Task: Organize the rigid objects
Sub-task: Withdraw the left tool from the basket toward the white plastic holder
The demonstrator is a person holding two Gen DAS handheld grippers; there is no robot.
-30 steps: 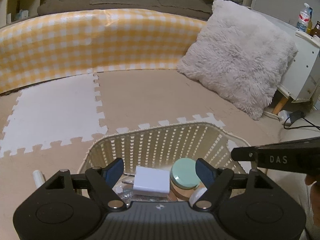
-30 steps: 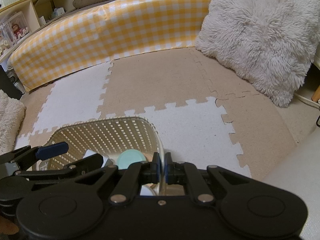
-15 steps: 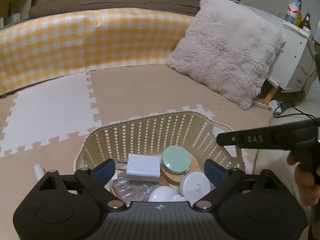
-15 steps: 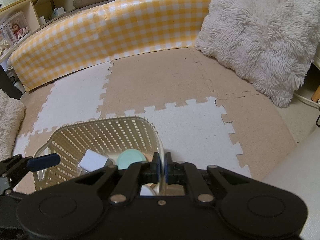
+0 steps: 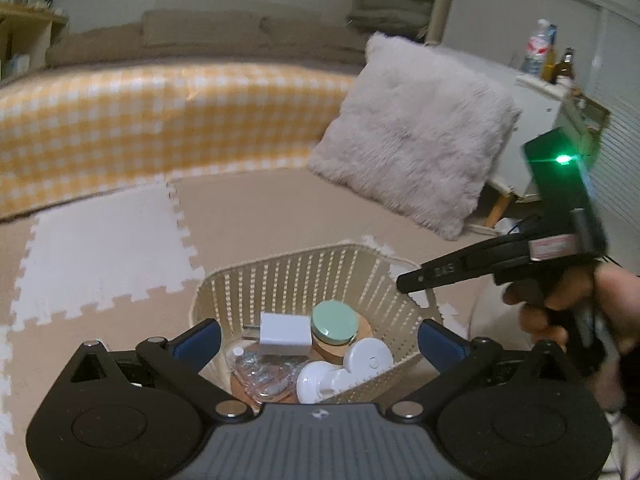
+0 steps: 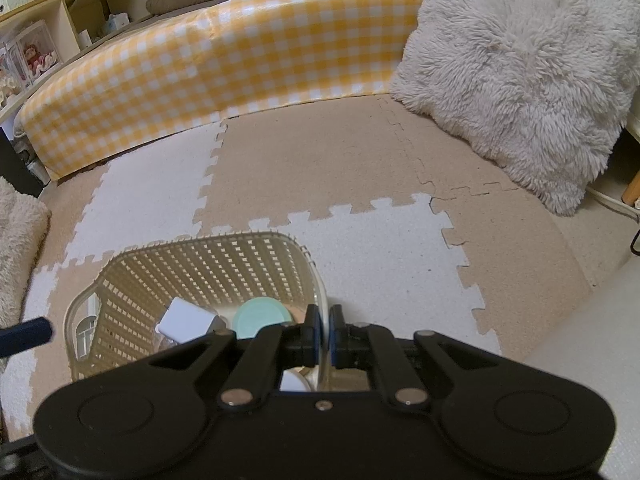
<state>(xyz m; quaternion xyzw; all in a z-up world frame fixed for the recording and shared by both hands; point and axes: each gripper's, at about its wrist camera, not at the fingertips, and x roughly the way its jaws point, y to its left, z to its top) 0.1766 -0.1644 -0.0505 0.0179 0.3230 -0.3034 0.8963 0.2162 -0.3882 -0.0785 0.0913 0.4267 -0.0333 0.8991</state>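
A cream woven basket [image 5: 280,280] stands on the foam floor mat. In it lie a white charger [image 5: 285,335], a jar with a mint-green lid [image 5: 334,325], white round pieces [image 5: 370,356] and a clear plastic bag [image 5: 260,372]. My left gripper [image 5: 320,334] is open and empty, raised above and behind the basket. My right gripper [image 6: 325,328] is shut on the basket's right rim [image 6: 316,276]; it shows from the side in the left wrist view [image 5: 408,282]. The charger [image 6: 184,322] and the green lid [image 6: 262,316] show in the right wrist view.
A yellow checked cushion wall [image 6: 224,68] runs along the back. A fluffy white pillow [image 6: 516,76] leans at the right. A white cabinet with bottles [image 5: 548,64] stands at far right. Shelves [image 6: 48,40] stand at the left. A fluffy rug [image 6: 16,240] lies at the left edge.
My left gripper has risen and pulled back from the basket, opening wider. The right gripper has stayed shut on the basket rim.
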